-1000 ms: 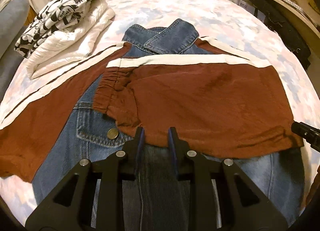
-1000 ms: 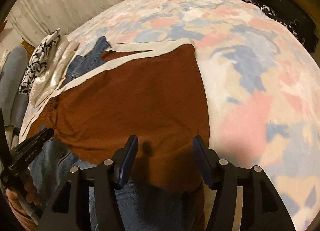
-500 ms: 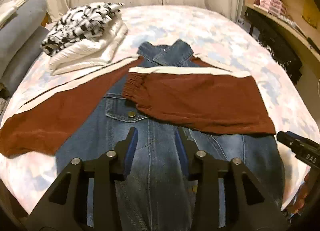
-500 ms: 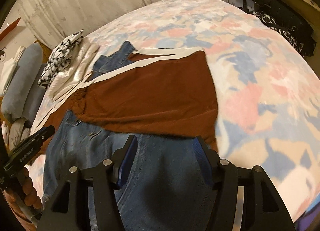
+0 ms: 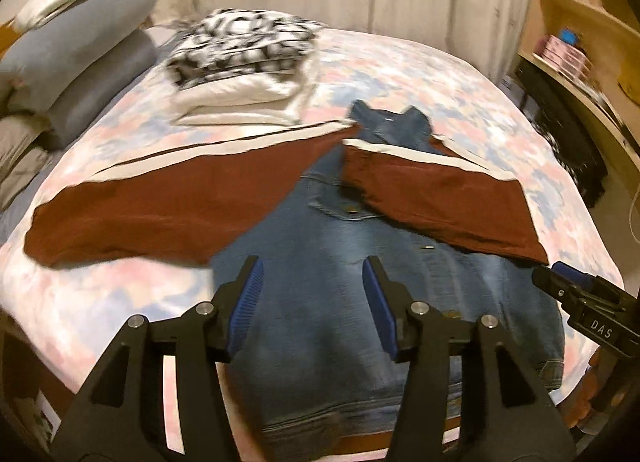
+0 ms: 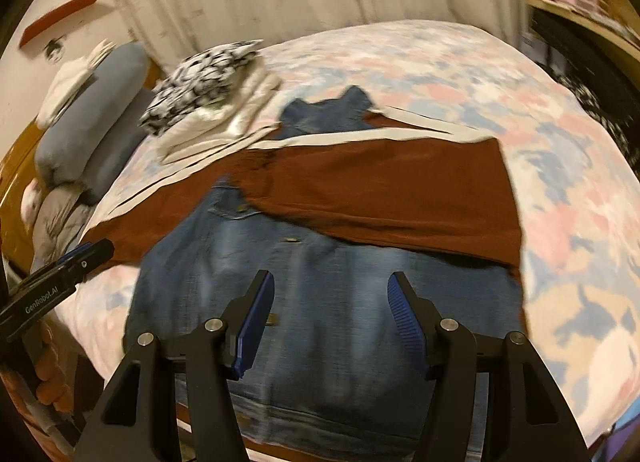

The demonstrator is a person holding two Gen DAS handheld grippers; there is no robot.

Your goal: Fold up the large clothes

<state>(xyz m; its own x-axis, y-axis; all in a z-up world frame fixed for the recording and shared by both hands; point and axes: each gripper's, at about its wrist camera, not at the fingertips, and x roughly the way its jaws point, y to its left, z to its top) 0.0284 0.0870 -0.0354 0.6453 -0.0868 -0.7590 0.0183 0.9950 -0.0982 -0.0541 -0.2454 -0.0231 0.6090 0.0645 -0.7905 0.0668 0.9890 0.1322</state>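
A denim jacket with rust-brown sleeves lies face up on the bed; its blue body (image 5: 360,286) (image 6: 320,302) reaches the near edge. The sleeve on the right (image 5: 440,198) (image 6: 400,190) is folded across the chest. The other sleeve (image 5: 168,198) (image 6: 132,218) stretches out flat to the left. My left gripper (image 5: 312,294) hangs above the jacket's lower part, jaws opening, nothing between them. My right gripper (image 6: 330,310) is open and bare over the hem, and it shows at the right edge of the left wrist view (image 5: 576,294).
A folded pile, black-and-white garment (image 5: 244,42) (image 6: 200,82) on white ones, sits at the far left of the flowered bedspread (image 5: 460,94) (image 6: 560,182). Grey pillows (image 5: 72,62) (image 6: 92,114) lie left. Shelves (image 5: 580,42) stand right, a curtain behind.
Both grippers have pulled back and risen away from the folded sleeve, so more of the bed shows. The left jaws went from nearly shut to spread apart; the sleeve stayed folded on the chest.
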